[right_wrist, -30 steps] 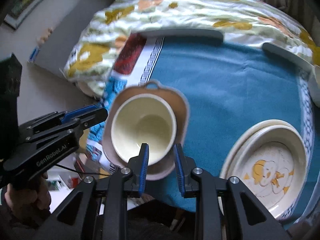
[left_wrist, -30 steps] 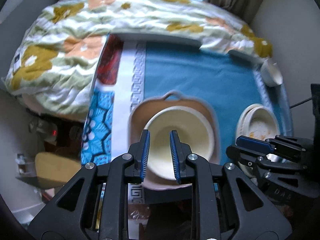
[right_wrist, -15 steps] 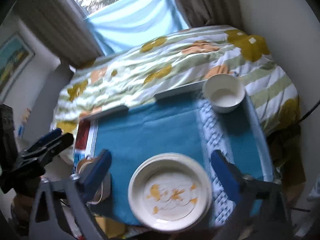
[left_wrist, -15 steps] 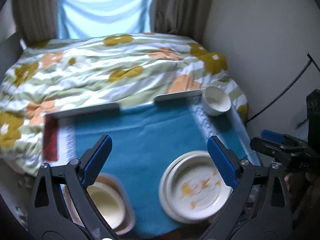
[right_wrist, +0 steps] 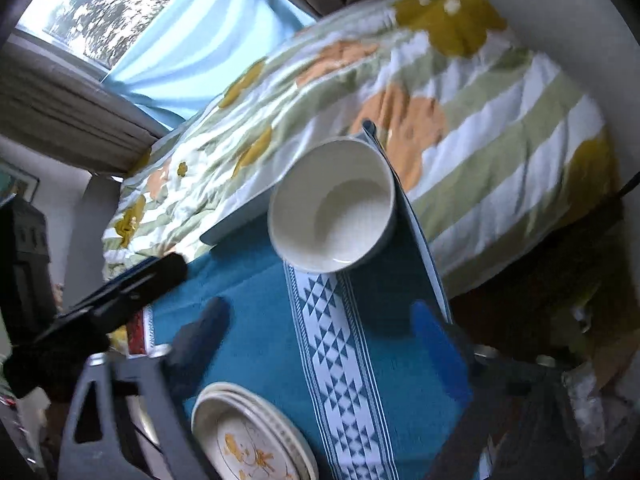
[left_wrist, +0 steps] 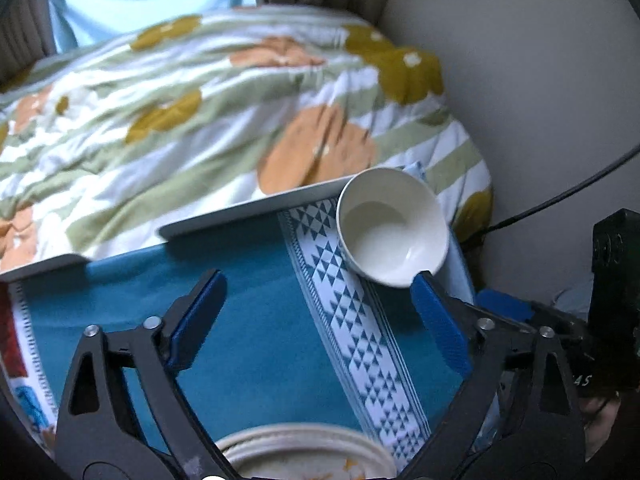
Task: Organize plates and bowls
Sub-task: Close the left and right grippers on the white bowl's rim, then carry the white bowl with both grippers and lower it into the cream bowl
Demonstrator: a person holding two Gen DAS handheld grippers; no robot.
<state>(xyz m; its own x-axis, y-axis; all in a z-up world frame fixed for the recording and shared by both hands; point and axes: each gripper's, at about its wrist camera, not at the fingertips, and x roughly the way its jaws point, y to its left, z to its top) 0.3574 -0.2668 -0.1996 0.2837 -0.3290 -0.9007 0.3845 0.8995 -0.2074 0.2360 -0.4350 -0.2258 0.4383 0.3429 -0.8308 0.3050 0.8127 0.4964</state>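
Both the left tongs [left_wrist: 316, 312] and right tongs [right_wrist: 320, 332] are held wide apart, empty, above the teal cloth [left_wrist: 256, 320]. A white bowl [left_wrist: 392, 228] is seen at one o'clock, stacked plates [right_wrist: 252, 436] at seven.

The right hand-held gripper [right_wrist: 320, 336] hangs wide open over the teal cloth [right_wrist: 256, 340]; white bowl [right_wrist: 332, 204] ahead; stacked plates [right_wrist: 252, 436] below-left.

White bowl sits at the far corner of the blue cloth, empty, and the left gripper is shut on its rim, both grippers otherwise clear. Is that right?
Not quite. The left gripper is open and holds nothing; the left wrist view shows its fingers spread wide, short of the white bowl. The bowl does sit empty at the far corner of the blue cloth.
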